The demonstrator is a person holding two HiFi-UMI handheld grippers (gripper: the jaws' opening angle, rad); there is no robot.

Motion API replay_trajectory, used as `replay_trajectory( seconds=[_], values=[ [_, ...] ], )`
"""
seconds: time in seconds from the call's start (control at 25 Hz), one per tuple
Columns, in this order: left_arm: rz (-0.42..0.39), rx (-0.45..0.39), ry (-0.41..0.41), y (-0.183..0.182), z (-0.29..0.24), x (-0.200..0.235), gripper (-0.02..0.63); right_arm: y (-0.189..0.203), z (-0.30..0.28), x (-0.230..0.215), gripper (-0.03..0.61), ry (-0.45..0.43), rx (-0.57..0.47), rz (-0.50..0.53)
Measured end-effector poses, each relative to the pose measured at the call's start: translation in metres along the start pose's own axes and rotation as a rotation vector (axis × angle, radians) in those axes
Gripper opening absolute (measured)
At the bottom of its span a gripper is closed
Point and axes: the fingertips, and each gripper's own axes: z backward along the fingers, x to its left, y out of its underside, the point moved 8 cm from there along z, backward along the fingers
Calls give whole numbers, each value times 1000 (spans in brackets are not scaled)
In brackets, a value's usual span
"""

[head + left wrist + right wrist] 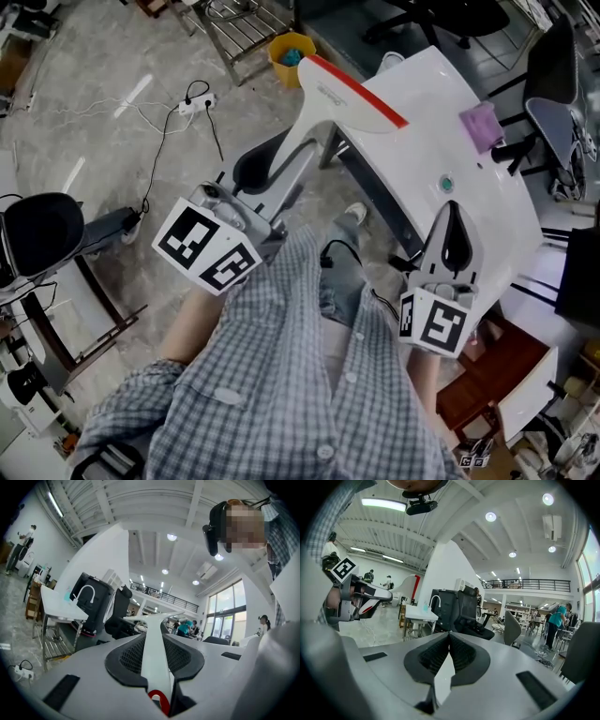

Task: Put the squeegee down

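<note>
Checked shirt point(281, 375) blocks my lower head view. I see the left gripper point(267, 169) clamped on the squeegee point(323, 94) by its white handle. The red-edged head sits over the white table's point(422, 159) left edge, its print too small to read. The right gripper point(453, 214) is closed and empty above bare tabletop, near a purple cloth point(480, 124).

Big open lab hall: mezzanine railing point(534, 584), office chairs point(511, 627), white desk point(419, 614)

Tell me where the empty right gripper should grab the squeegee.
Grip the squeegee on its bare white handle, between the left gripper and the red-edged head, coming in from the side of the right gripper. The handle is narrow there; the head looks too wide for the jaws.
</note>
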Motion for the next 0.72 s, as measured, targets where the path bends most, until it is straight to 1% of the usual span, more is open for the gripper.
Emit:
replay_trajectory(
  seconds=[0.4,0.72],
  values=[
    [9,29,13,5,-56,15,100,4,-43,-26,9,-13,22,0],
    [11,56,26,8,-107,18,100,8,-67,-56,9,-2,39,-12]
  ],
)
